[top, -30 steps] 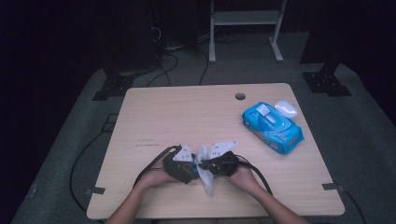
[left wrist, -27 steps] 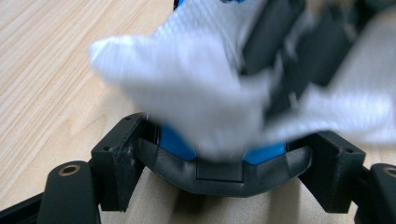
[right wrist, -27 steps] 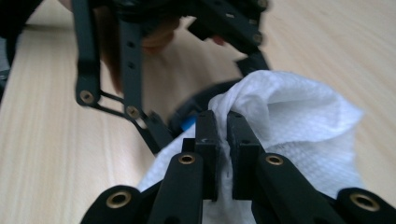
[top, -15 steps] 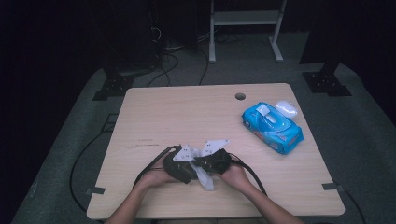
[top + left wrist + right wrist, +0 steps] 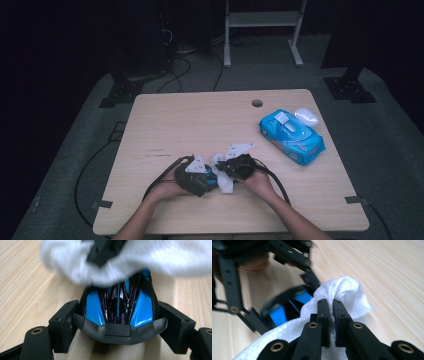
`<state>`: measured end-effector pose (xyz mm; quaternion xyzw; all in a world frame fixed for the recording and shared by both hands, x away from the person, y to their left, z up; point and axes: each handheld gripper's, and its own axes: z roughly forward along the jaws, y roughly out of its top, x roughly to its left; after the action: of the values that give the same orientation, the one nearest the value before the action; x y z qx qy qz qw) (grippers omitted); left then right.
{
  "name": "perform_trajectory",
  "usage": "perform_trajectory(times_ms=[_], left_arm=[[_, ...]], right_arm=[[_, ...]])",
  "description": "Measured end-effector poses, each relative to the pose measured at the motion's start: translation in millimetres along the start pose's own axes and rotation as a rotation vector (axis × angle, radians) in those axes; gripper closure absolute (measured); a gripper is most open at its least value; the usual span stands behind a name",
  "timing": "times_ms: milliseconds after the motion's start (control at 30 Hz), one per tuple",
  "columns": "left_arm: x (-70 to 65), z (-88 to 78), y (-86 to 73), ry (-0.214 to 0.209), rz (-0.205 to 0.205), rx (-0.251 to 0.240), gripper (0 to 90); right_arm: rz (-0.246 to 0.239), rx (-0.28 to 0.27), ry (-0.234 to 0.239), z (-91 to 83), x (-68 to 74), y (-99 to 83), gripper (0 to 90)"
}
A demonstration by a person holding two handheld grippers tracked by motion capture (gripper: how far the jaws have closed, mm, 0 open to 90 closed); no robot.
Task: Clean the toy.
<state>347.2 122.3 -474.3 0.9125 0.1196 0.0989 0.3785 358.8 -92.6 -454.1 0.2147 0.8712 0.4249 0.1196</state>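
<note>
The toy car [image 5: 117, 312] is glossy blue and black plastic with a matt black bumper. Draped over it, the wipe [image 5: 347, 293] looks like soft white cloth with a faint embossed texture. Beneath the car, the worktop [image 5: 200, 120] is pale, smooth, matt wood grain. The fingers [image 5: 323, 312] pinching the wipe are matt black plastic with brass-coloured rivets.

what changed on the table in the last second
The right gripper, shut on the white wipe, slid a little toward the left gripper across the blue toy car. The left gripper's hold on the car and the wipes pack stayed put.
</note>
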Motion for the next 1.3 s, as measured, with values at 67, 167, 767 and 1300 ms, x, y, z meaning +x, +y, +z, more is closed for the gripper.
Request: perform_trajectory(times_ms=[67, 167, 767, 1300], left_arm=[[0.0, 0.1, -0.1, 0.000, 0.000, -0.001, 23.1], [0.1, 0.1, 0.0, -0.001, 0.001, 0.002, 23.1], [0.3, 0.2, -0.5, -0.001, 0.003, 0.003, 22.9], [-0.2, 0.0, -0.9, 0.003, 0.001, 0.002, 22.9]], right_arm=[[0.012, 0.011, -0.021, -5.3, -6.4, -4.0, 85.0], [0.035, 0.014, -0.022, -7.6, -10.8, -7.0, 85.0], [0.097, 0.000, -0.017, -13.5, -24.6, -21.1, 85.0], [0.146, 0.032, -0.040, -51.3, -26.8, -65.9, 85.0]])
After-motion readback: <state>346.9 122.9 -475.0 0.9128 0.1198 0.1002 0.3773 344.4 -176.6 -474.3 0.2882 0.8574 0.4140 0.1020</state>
